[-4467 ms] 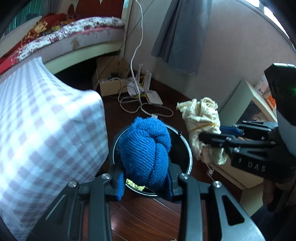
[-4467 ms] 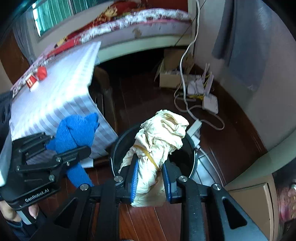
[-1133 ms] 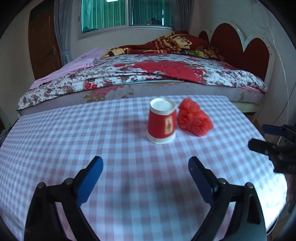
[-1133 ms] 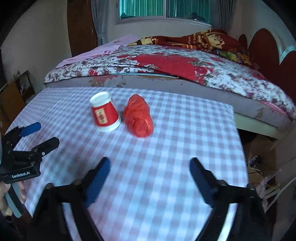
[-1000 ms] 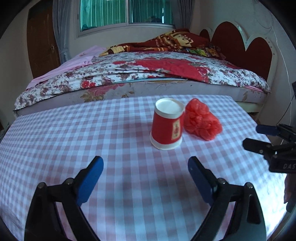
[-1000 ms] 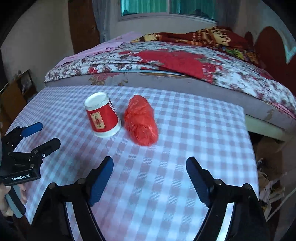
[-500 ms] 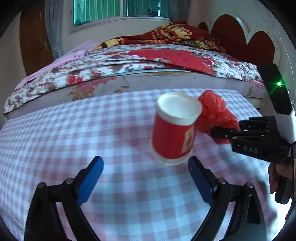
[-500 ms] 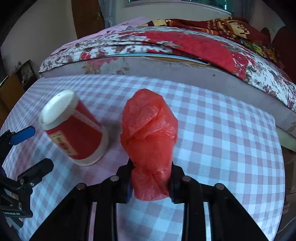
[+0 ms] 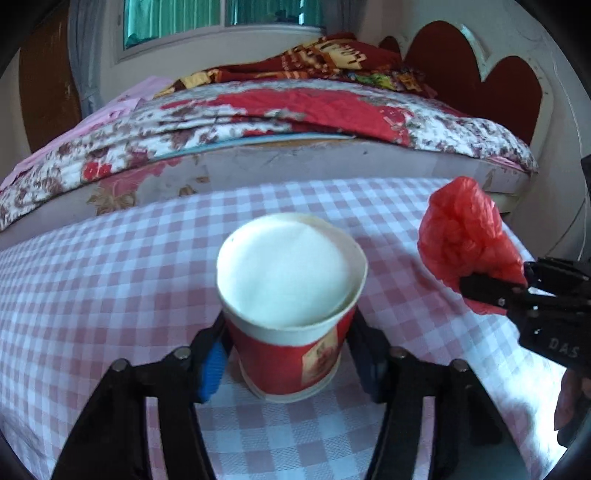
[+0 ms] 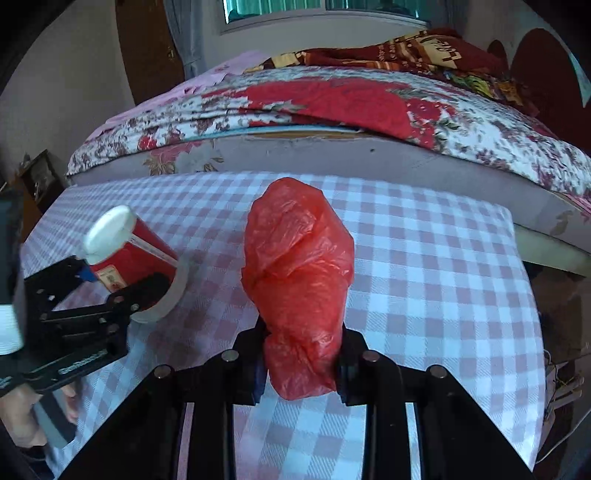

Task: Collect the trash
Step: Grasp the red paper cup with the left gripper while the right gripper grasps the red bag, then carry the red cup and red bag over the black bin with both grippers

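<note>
The left tool (image 9: 288,363) stands around a red paper cup (image 9: 291,306) that sits upside down on the desk (image 9: 110,280), its white base facing up. The jaws are closing, and the cup is between them. The blue pad (image 9: 211,363) on the left finger lies against the cup wall; the pad on the other finger lies against the opposite side in shadow. In the right wrist view the cup (image 10: 125,254) appears tilted, its wide rim low on the checked cloth, with the left tool (image 10: 122,282) at its side.

The right tool (image 10: 301,363) is clenched on a crumpled red plastic bag (image 10: 297,291). Both fingers press into the lower, narrower part of the bag, and the larger upper part bulges out ahead of them. In the left wrist view the bag (image 9: 465,240) sits to the right of the cup, apart from it, with the black finger of the right tool (image 9: 491,291) across its lower edge. Whether the bag rests on the cloth or is clear of it cannot be told.

The desk carries a pink and white checked cloth. Just behind its far edge stands a bed (image 9: 258,118) with a red floral quilt. A red scalloped headboard (image 9: 476,70) stands at the right, and a window (image 9: 221,18) is set in the far wall
</note>
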The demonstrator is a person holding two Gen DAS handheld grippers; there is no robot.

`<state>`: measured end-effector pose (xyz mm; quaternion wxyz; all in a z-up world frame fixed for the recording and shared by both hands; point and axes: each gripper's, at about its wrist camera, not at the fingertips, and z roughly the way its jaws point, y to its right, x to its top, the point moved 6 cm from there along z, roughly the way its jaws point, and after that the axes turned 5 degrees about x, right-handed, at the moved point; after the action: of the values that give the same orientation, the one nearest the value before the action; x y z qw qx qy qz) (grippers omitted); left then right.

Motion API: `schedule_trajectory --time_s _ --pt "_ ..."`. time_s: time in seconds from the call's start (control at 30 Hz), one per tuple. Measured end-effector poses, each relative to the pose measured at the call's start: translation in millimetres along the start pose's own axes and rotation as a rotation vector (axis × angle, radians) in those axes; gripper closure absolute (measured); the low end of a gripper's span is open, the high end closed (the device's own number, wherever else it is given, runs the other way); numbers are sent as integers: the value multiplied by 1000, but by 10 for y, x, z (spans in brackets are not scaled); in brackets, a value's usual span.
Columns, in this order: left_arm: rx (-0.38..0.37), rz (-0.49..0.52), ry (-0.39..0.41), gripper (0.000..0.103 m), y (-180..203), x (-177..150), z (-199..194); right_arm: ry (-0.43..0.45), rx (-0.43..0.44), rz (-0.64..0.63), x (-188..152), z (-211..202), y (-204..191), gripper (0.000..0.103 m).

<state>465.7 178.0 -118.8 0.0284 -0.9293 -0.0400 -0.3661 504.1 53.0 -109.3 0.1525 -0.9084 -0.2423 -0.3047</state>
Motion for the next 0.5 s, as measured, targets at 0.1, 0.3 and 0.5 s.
schedule_trajectory --time_s 0.1,0.3,0.5 --pt "-9 18 20 50 78 -10 -160 22 -6 -6 -39 -164 -28 73" --pt "-2 56 44 50 189 -35 -542 54 -22 -31 -157 -593 -149 73" --pt "-5 111 85 50 398 -123 -985 100 -47 -36 -353 -1142 -265 73"
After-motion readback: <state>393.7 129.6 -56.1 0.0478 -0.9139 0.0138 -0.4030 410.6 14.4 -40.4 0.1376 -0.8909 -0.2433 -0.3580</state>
